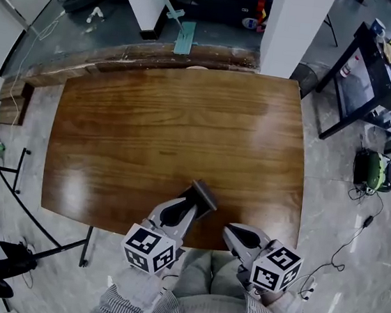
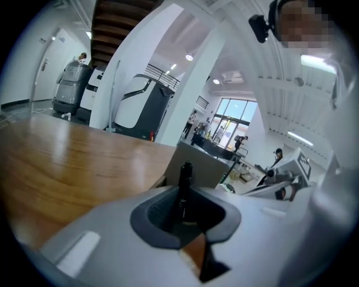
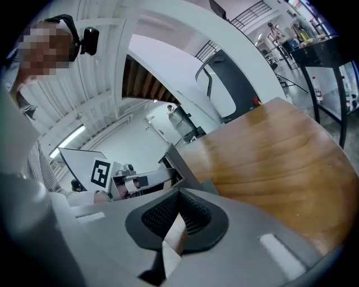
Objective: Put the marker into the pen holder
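A black marker [image 2: 184, 180] stands upright between the jaws of my left gripper [image 2: 182, 212], which is shut on it. Right behind the marker is the grey pen holder [image 2: 203, 163]. In the head view the left gripper [image 1: 189, 209] reaches the pen holder [image 1: 205, 196] near the table's front edge, and the marker is hidden there. My right gripper [image 1: 233, 231] hangs just right of it at the table edge. Its jaws [image 3: 179, 223] are shut with nothing between them. The right gripper view shows the pen holder [image 3: 180, 163] to the left, ahead of the jaws.
The brown wooden table [image 1: 177, 136] stretches away from the holder. A black side table [image 1: 380, 75] with bottles stands at the far right. A green device [image 1: 375, 171] and cables lie on the floor to the right. The person's legs are below the table edge.
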